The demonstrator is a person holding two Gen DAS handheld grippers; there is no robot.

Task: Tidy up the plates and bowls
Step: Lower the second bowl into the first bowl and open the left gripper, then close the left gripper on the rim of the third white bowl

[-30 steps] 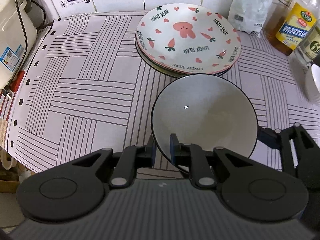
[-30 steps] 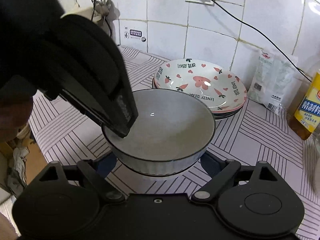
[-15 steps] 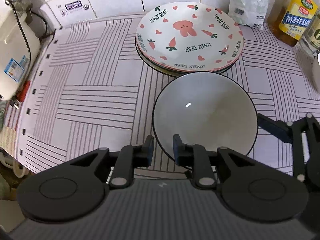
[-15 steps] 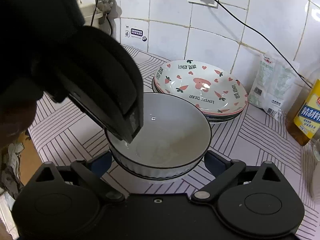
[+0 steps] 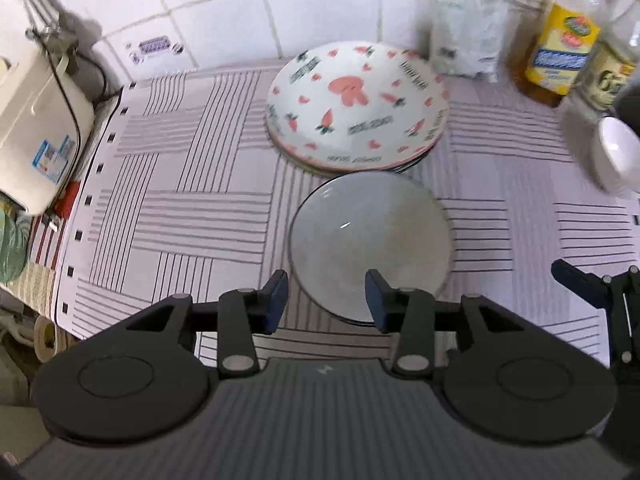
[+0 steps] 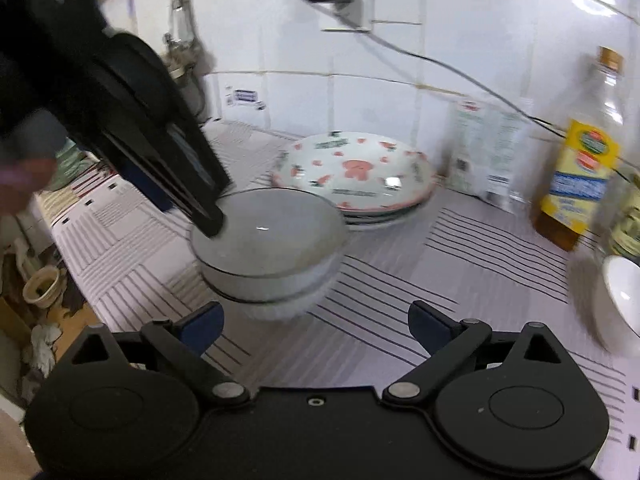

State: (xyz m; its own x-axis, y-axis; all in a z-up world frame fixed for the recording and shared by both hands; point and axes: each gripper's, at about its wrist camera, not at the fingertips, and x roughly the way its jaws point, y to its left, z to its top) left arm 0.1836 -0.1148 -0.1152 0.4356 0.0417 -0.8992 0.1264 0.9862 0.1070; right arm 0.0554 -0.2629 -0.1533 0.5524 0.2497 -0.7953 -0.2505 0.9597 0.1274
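Striped cloth (image 5: 180, 208), blurred bottles (image 6: 580, 168) behind

light: bright, even | glare: glint in grey bowl (image 5: 370, 236) | blur: motion smear | edges: fisheye bending

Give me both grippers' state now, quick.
Left gripper: jaws opening, off the grey bowl whose near rim sits between them.
Right gripper: jaws wide open, holding nothing.

Striped desk (image 5: 192, 208) carrying a stack of plates (image 5: 356, 108), stacked grey bowls (image 6: 268, 248), a white bowl (image 6: 622, 300), bottles (image 6: 580, 168) and a packet (image 6: 486, 156).
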